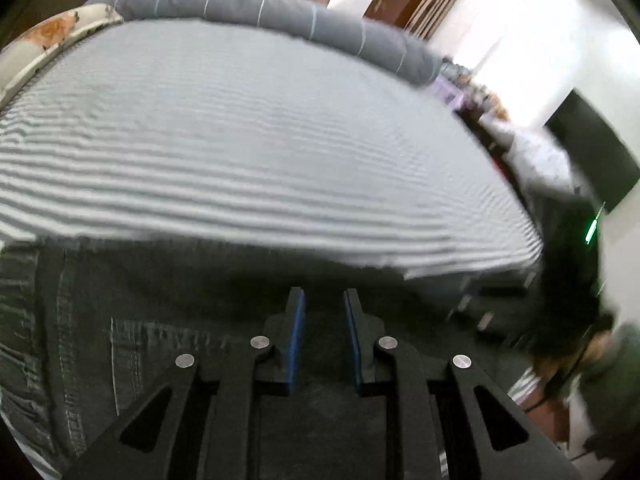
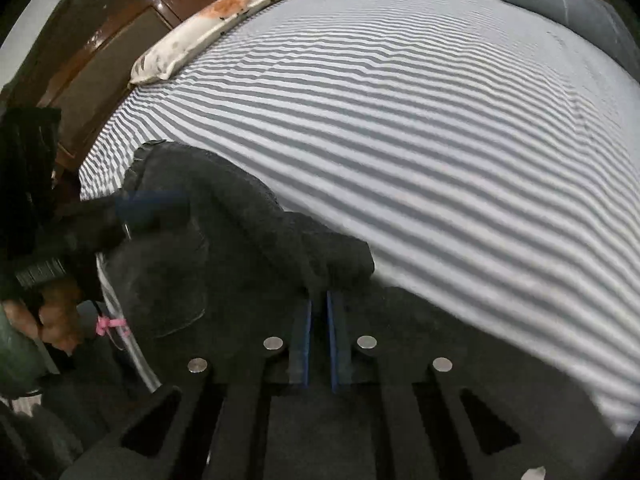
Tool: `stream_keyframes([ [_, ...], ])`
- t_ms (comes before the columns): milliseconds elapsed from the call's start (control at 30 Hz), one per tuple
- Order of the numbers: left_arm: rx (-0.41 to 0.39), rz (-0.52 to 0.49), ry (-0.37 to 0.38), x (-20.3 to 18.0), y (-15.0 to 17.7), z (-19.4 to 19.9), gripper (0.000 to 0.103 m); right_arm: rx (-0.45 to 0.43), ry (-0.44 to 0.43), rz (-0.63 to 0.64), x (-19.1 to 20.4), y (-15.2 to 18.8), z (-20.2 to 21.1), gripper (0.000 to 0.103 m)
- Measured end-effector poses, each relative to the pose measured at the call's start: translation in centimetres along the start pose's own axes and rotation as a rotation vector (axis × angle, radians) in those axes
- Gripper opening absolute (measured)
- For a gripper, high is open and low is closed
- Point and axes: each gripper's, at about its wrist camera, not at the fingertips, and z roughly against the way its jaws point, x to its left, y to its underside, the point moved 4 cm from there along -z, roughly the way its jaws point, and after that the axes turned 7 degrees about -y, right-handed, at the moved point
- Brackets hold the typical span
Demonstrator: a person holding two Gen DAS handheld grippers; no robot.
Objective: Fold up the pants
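Note:
Dark grey denim pants [image 1: 160, 320] lie at the near edge of a striped bed; a back pocket with pale stitching shows in the left wrist view. My left gripper [image 1: 324, 294] sits over them, its blue pads a narrow gap apart with dark denim filling the gap. In the right wrist view the pants [image 2: 224, 240] form a raised ridge. It runs from the blurred left gripper [image 2: 152, 204] to my right gripper [image 2: 319, 296]. The right gripper's pads stand almost together, pinching a bunched fold of denim at their tips.
The blue-and-white striped sheet [image 2: 400, 120] stretches far beyond the pants. A floral pillow [image 2: 208, 28] and a rolled grey blanket [image 1: 260, 8] lie at the far side. A wooden headboard [image 2: 120, 40] stands left. A person's hand [image 2: 56, 320] holds the left gripper.

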Motion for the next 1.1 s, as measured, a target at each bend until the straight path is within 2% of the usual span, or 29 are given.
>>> stream_keyframes([
  [100, -0.023, -0.049, -0.003, -1.0, -0.8, 0.6, 0.022, -0.010, 0.010, 0.000, 1.0, 1.8, -0.4, 0.007],
  [167, -0.011, -0.087, -0.013, -1.7, -0.7, 0.4, 0.022, -0.016, 0.016, 0.009, 1.5, 2.7, -0.5, 0.007],
  [333, 0.105, -0.165, -0.048, -3.1, 1.4, -2.5, 0.022, -0.023, -0.007, -0.002, 1.8, 4.0, -0.3, 0.012],
  [500, 0.211, -0.158, -0.070, -2.5, 5.5, -4.2, 0.022, 0.029, -0.053, -0.019, 1.8, 4.9, 0.1, 0.012],
  [633, 0.194, -0.153, -0.063, -2.1, 6.2, -3.9, 0.022, -0.046, -0.093, -0.059, 1.3, 3.4, 2.6, 0.013],
  [767, 0.185, -0.146, -0.054, -2.0, 6.6, -4.0, 0.022, -0.076, -0.151, -0.115, 0.6, 0.6, 3.2, 0.027],
  [900, 0.170, -0.147, -0.051, -2.4, 6.7, -4.4, 0.022, 0.005, -0.232, -0.184, 0.0, -1.6, 0.7, 0.029],
  [1033, 0.160, -0.152, -0.043, -2.1, 6.8, -4.3, 0.022, 0.092, -0.269, -0.215, 0.2, -1.7, -2.0, 0.028],
  [1067, 0.156, -0.154, -0.041, -2.0, 6.9, -4.2, 0.022, 0.097, -0.265, -0.216, 0.2, -1.5, -2.2, 0.025],
  [1100, 0.151, -0.156, -0.039, -2.0, 6.9, -4.2, 0.022, 0.103, -0.262, -0.211, 0.6, -1.6, -2.8, 0.017],
])
